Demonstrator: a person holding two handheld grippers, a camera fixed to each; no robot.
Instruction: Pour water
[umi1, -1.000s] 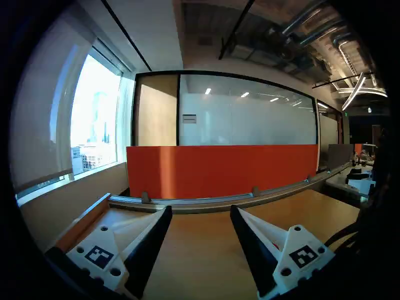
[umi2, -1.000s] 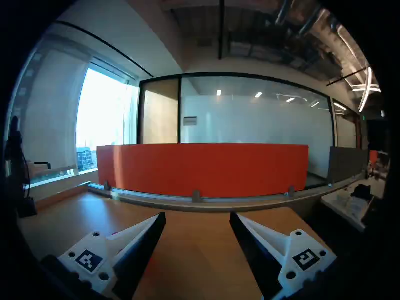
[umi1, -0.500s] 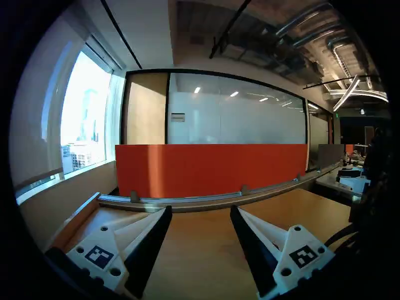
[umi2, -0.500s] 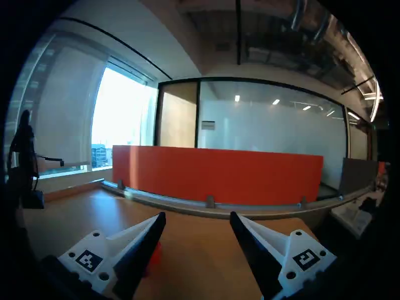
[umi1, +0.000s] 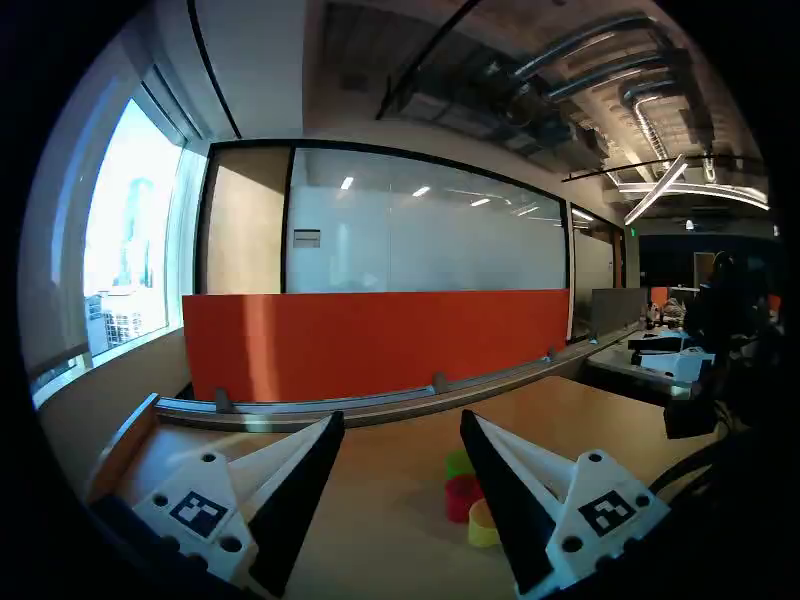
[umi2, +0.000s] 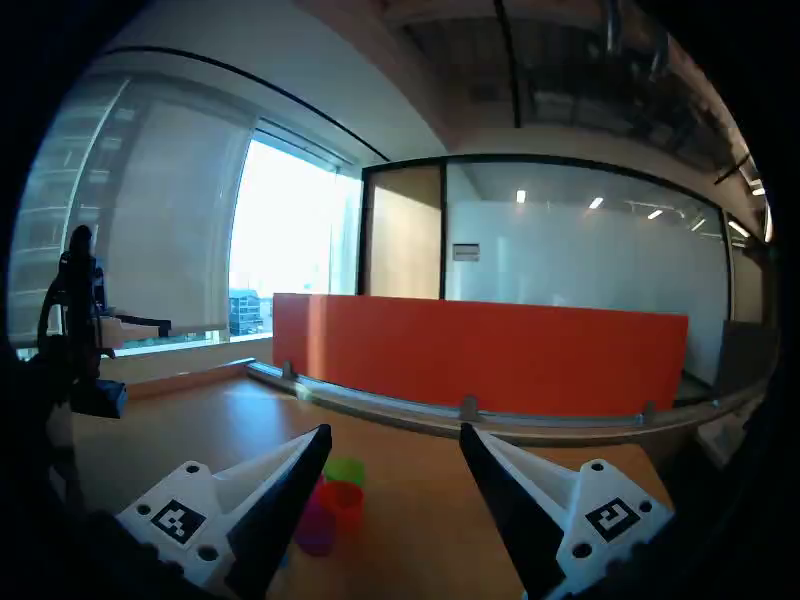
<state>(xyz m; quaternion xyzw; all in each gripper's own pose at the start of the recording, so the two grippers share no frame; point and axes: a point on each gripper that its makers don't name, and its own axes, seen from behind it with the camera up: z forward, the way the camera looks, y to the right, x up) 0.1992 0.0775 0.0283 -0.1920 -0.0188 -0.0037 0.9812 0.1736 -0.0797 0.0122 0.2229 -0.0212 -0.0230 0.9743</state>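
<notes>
Two open-jawed, empty grippers, the left gripper and the right gripper, hover over the desk on the near side of the orange partition. Small coloured cups stand clustered before that partition. This looks like the approach; next, one gripper should lower and close round a cup.

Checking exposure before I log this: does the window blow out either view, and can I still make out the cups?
Left gripper view: window mostly washed out, cups clear on the desk. Right gripper view: window glares white, cups shadowed but distinct.
</notes>
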